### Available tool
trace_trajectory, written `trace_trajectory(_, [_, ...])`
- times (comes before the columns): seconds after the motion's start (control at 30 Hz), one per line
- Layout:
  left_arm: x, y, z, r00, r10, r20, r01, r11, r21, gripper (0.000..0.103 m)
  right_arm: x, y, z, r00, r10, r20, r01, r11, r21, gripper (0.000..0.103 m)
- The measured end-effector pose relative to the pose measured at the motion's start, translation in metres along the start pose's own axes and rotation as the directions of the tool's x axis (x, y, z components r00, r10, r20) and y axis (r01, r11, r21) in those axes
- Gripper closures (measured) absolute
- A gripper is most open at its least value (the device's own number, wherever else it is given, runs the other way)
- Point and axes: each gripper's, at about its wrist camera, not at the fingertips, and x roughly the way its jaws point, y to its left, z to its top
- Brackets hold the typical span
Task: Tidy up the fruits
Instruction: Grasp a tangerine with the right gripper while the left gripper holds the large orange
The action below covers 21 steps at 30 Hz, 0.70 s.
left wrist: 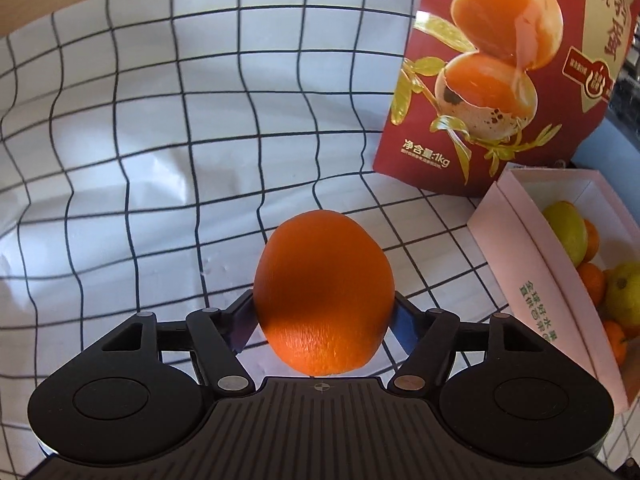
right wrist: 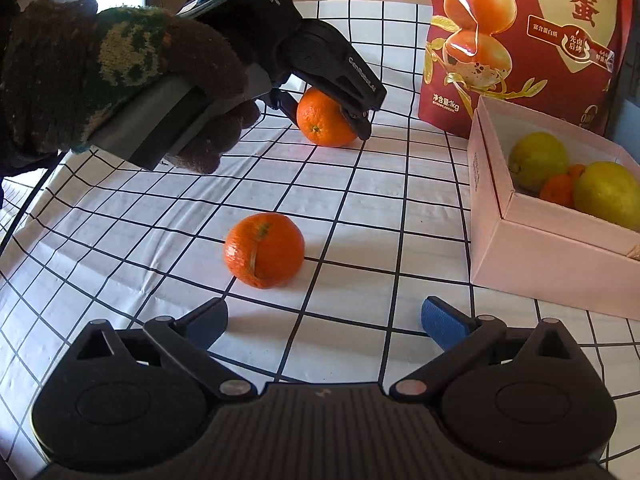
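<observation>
A white cloth (right wrist: 360, 216) with a black grid covers the tabletop, rumpled in places. At its far edge a red pouch (right wrist: 520, 40) stands just behind the pink box (right wrist: 540, 260), which holds lemons and small oranges. Left of the box, the left gripper (right wrist: 332, 114) has its fingers wide around an orange (left wrist: 324, 292) resting on the cloth; whether they press it I cannot tell. A second orange (right wrist: 264, 250) lies nearer, ahead of the right gripper (right wrist: 324, 320), whose fingers are wide and empty.

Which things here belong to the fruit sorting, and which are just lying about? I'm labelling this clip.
Part of the job:
far orange, between the left gripper's fingers
near orange, loose on the cloth
pink box holding lemons and small oranges
right gripper, open and empty

Just there:
red snack bag
checked tablecloth
</observation>
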Motion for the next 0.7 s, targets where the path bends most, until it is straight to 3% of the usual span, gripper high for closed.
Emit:
trace_trajectory(0.27, [-0.035, 0.007, -0.044, 1.000, 0.005, 0.011, -0.005, 1.000, -0.014, 0.029, 0.001, 0.000, 0.000, 1.000, -0.003, -0.004, 0.003, 1.000, -0.011, 0.000])
trace_trajectory(0.47, [-0.090, 0.021, -0.096, 1.000, -0.028, 0.000, 0.028, 0.996, -0.088, 0.029, 0.001, 0.001, 0.000, 1.000, -0.005, -0.005, 0.005, 1.000, -0.016, 0.000])
trace_trajectory(0.7, [-0.121, 0.035, -0.142, 1.000, -0.008, -0.019, 0.005, 0.983, -0.181, 0.029, 0.000, 0.002, 0.000, 1.000, -0.006, -0.008, 0.006, 1.000, -0.021, 0.000])
